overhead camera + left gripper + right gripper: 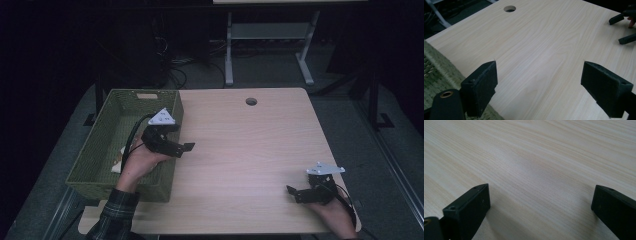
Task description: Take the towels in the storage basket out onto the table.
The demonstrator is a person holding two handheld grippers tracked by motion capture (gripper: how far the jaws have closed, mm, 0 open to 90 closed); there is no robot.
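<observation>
The left hand-held gripper (pixel 180 146) sits at about nine o'clock on the bench (pixel 250 150), held over the right rim of a green woven basket (pixel 100 150) with its jaws pointing toward three o'clock across the bare wood. In the left gripper view its two black padded jaws stand wide apart with nothing between them — released, and only pale wood grain showing in the gap. The left hand (pixel 142 162) grips it from behind, and a plaid sleeve (pixel 117 210) runs down toward six o'clock. A grey three-cornered plate tops the gripper, and its black cable loops back over the basket. The right hand-held gripper (pixel 297 194) rests low near five o'clock on the bench, jaws pointing toward nine o'clock; the right hand (pixel 335 212) comes in from the bottom edge. In the right gripper view its jaws are likewise spread wide and empty, hovering close to the wood or touching it — which, I cannot tell. The basket hangs partly past the bench's left edge, from about eight to ten o'clock, and something pale lies on its floor (pixel 117 162), beside the left hand, too dim to identify. A round cable hole (pixel 251 101) is cut in the bench near twelve o'clock. Beyond the far edge stand the white legs of another desk (pixel 229 50) on a dark floor, with loose cables near them.
</observation>
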